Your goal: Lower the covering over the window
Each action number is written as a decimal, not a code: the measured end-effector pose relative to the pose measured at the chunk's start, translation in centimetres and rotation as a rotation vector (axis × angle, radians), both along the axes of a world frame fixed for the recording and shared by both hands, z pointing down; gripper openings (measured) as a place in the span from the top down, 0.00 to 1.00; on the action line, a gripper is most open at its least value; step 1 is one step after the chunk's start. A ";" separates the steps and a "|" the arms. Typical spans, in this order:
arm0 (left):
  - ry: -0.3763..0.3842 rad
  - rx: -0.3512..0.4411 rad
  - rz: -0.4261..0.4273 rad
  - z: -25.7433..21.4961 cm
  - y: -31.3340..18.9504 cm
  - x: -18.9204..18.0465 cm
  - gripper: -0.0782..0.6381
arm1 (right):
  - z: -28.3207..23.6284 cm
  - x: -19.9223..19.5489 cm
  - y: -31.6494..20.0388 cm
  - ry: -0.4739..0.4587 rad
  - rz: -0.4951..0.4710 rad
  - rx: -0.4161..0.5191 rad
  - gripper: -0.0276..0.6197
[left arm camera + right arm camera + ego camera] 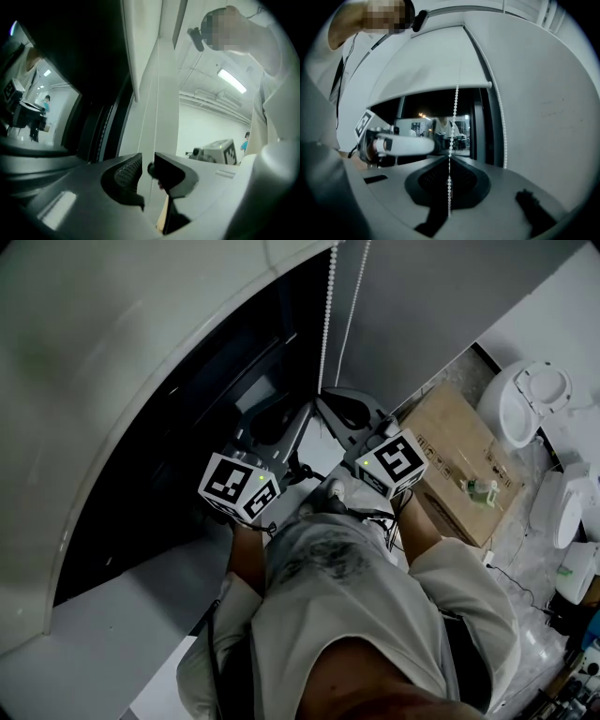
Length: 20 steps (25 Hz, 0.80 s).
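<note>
White beaded cord [453, 122] in R tongs [449, 163]

The bead chain [328, 296] hangs between window [187, 413] and cardboard box [452, 432].

The person wears a pale grey T-shirt [375, 615] with a dark chest print. The grey left gripper [147, 163] and right gripper [449, 164] have black textured pads [127, 172]; each carries a black-and-white marker cube [239, 487].

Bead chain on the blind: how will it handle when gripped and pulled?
Likely floppy: the bead chain hangs as a thin limp strand, so it only carries pull. Its small round beads may slip through the right gripper, shut on it. It looks light, so it may swing.
</note>
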State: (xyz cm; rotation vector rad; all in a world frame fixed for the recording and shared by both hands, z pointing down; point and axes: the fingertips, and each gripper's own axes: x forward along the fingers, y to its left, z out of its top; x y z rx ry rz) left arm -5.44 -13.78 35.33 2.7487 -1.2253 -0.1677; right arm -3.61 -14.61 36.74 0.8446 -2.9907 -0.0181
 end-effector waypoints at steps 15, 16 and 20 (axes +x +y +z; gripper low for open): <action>-0.050 0.228 0.038 -12.0 -2.7 3.3 0.83 | 0.0 0.1 0.3 0.011 0.005 -0.006 0.93; -0.053 0.225 0.028 -12.1 -2.9 3.3 0.86 | -0.2 0.0 0.3 0.012 0.006 -0.002 0.93; -0.041 0.198 0.029 -11.6 -2.7 3.1 0.88 | 0.1 -0.3 0.4 0.020 -0.002 0.024 0.93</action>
